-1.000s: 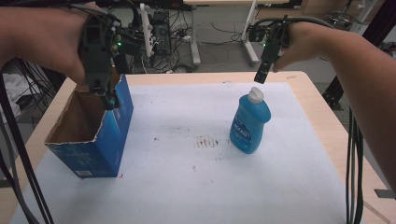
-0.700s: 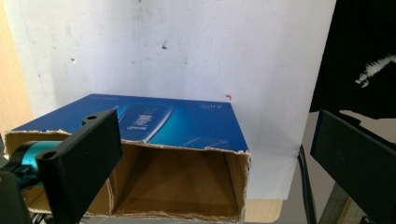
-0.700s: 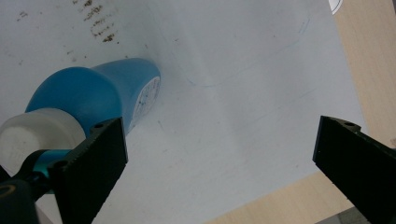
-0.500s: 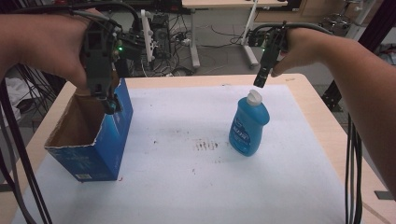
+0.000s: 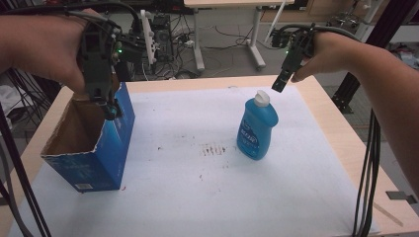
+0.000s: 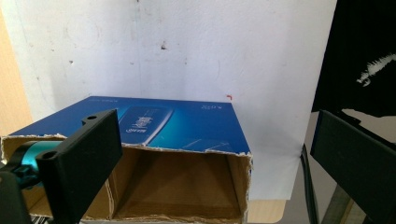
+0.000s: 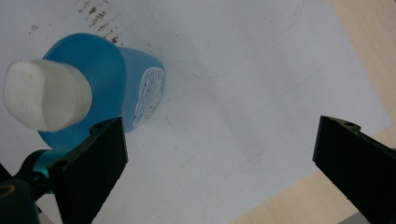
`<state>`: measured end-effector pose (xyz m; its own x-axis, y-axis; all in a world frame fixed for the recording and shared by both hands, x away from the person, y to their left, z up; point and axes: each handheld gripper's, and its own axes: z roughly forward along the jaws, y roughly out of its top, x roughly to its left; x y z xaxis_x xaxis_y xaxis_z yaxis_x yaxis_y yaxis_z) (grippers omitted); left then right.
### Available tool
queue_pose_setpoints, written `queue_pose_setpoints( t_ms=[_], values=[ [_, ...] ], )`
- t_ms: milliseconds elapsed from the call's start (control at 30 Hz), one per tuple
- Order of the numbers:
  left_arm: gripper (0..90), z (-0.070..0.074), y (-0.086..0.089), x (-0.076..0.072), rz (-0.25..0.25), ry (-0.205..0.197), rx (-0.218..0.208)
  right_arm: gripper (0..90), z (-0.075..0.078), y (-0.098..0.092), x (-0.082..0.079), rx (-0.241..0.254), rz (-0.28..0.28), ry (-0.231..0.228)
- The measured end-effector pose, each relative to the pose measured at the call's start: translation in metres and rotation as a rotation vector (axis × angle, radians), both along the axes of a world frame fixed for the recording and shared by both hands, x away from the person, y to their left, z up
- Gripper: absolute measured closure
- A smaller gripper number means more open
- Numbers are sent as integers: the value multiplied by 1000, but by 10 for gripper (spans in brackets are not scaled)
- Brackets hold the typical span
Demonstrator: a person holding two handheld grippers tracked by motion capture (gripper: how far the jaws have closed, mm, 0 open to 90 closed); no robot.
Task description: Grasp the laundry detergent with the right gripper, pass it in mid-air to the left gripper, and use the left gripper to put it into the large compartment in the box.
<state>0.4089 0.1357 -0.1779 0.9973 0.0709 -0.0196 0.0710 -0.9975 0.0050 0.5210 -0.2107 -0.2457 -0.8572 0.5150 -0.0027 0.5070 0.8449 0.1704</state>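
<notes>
The left hand-held gripper (image 5: pixel 111 106) hangs over the far rim of the open blue cardboard box (image 5: pixel 106 148), its jaws spread wide and holding nothing. In the left gripper view the box (image 6: pixel 182 126) lies below and between the 2 black jaws, its torn top edge ragged and its brown inside bare as far as the view reaches. The box stands on the left part of the white sheet (image 5: pixel 197 197) that covers the wooden table (image 5: pixel 341 133).

The right hand-held gripper (image 5: pixel 279 85) hovers just above and behind the white cap (image 5: pixel 262 98) of the blue plastic dish-soap bottle (image 5: pixel 257 128), not touching it; its jaws are also released and empty. In the right gripper view the bottle (image 7: pixel 112 65) sits beside the left jaw, not between the 2. The bottle stands upright right of the table's middle, well apart from the box.

Between box and bottle the sheet carries dark smudges (image 5: pixel 213 149). Black cables (image 5: pixel 368 163) hang along the table's right edge.
</notes>
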Motion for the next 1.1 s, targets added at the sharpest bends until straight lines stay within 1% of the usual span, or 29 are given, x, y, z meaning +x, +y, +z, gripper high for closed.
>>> queue_pose_setpoints(
  t_ms=[133,200,300,600,667,733,833,900,1033,1100],
  values=[
    [20,0,0,-1,-3,-6,-4,24,2,-11,-10,30,-32,-26],
    [20,0,0,-2,-2,-7,-4,24,2,-16,-15,59,-47,-39],
    [20,1,1,-2,-2,-7,0,24,1,-23,-23,89,-63,-50],
    [20,0,0,-2,-3,-6,0,24,-3,-38,-40,156,-96,-58],
    [20,-1,0,-2,-5,-7,0,24,-5,-41,-43,163,-101,-66],
    [20,-1,0,-2,-7,-5,3,24,-6,-44,-45,165,-108,-61],
    [20,-1,0,-2,-3,-5,-1,24,-8,-48,-48,185,-117,-69],
    [20,-2,1,-2,-7,-4,2,23,-9,-51,-50,208,-126,-77],
    [20,-4,3,-2,-5,-2,3,23,-13,-57,-60,260,-150,-119],
    [20,-5,4,-2,-2,1,4,23,-17,-60,-66,280,-164,-132]
  ],
)
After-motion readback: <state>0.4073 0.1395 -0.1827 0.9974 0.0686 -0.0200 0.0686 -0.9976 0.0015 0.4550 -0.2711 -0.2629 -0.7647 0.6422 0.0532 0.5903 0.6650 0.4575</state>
